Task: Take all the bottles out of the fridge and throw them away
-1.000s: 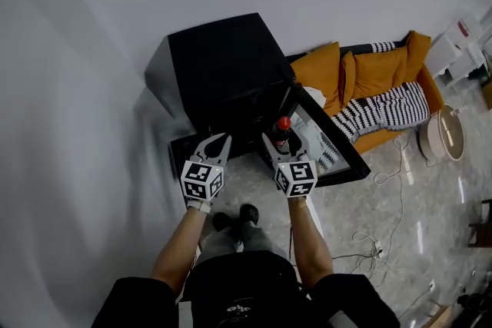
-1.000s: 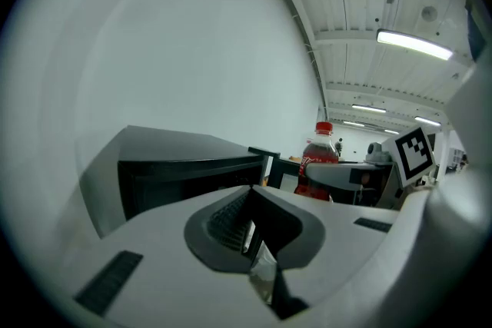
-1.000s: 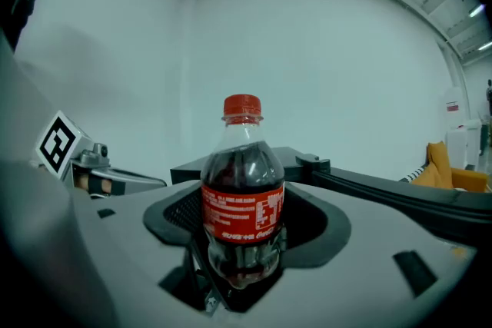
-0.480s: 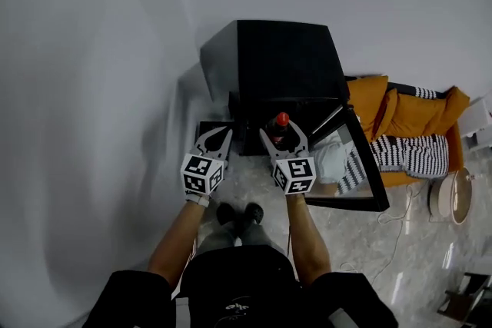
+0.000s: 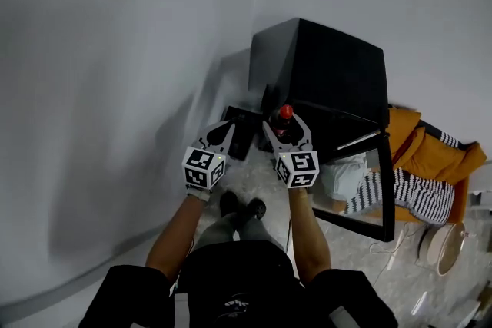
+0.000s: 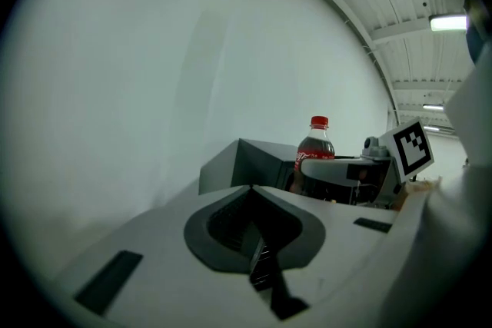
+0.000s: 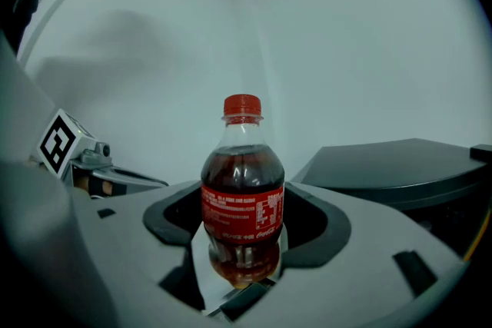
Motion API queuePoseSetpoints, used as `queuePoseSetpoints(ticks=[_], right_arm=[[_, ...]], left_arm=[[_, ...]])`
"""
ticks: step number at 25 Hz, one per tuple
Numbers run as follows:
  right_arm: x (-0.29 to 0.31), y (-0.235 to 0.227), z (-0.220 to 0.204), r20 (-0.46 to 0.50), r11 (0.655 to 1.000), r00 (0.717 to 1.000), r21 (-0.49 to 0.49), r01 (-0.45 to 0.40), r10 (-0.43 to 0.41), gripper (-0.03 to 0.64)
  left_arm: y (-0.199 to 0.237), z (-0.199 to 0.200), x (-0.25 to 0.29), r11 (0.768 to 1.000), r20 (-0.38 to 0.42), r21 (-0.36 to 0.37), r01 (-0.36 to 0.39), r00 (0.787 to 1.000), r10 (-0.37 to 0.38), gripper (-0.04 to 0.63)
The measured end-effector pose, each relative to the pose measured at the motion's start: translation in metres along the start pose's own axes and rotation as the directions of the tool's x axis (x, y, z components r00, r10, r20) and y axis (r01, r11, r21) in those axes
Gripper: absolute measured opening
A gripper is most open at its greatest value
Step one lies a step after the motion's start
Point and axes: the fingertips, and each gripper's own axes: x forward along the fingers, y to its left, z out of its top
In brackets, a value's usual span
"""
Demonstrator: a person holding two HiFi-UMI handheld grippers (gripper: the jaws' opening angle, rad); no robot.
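A small cola bottle with a red cap and red label stands upright between the jaws of my right gripper, which is shut on its lower body; the bottle fills the middle of the right gripper view. The black fridge is just behind and to the right, its glass door swung open. My left gripper is held level beside the right one, shut and holding nothing. In the left gripper view its jaws meet, and the bottle shows past them to the right.
A dark rectangular bin sits on the floor between the two grippers, against the white wall and left of the fridge. An orange sofa with a striped blanket stands at the right. The person's shoes are below.
The view has swung left: fridge and sofa slid to the right of the frame. Both grippers, the right still holding the bottle, now sit over the dark bin beside the fridge.
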Motion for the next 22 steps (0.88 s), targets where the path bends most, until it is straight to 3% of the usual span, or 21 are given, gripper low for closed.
queuePoseSetpoints(ticks=[12, 22], right_arm=[[0.032, 0.027, -0.035, -0.063, 0.995, 0.994, -0.018, -0.094, 0.093, 0.305], [0.073, 0.042, -0.136, -0.154, 0.99, 0.978, 0.007, -0.141, 0.141, 0.305]], left_arm=[[0.031, -0.046, -0.019, 0.996, -0.037, -0.062, -0.07, 0.997, 0.068, 0.008], [0.063, -0.138, -0.009, 0.991, -0.107, -0.105, -0.088, 0.991, 0.077, 0.008]])
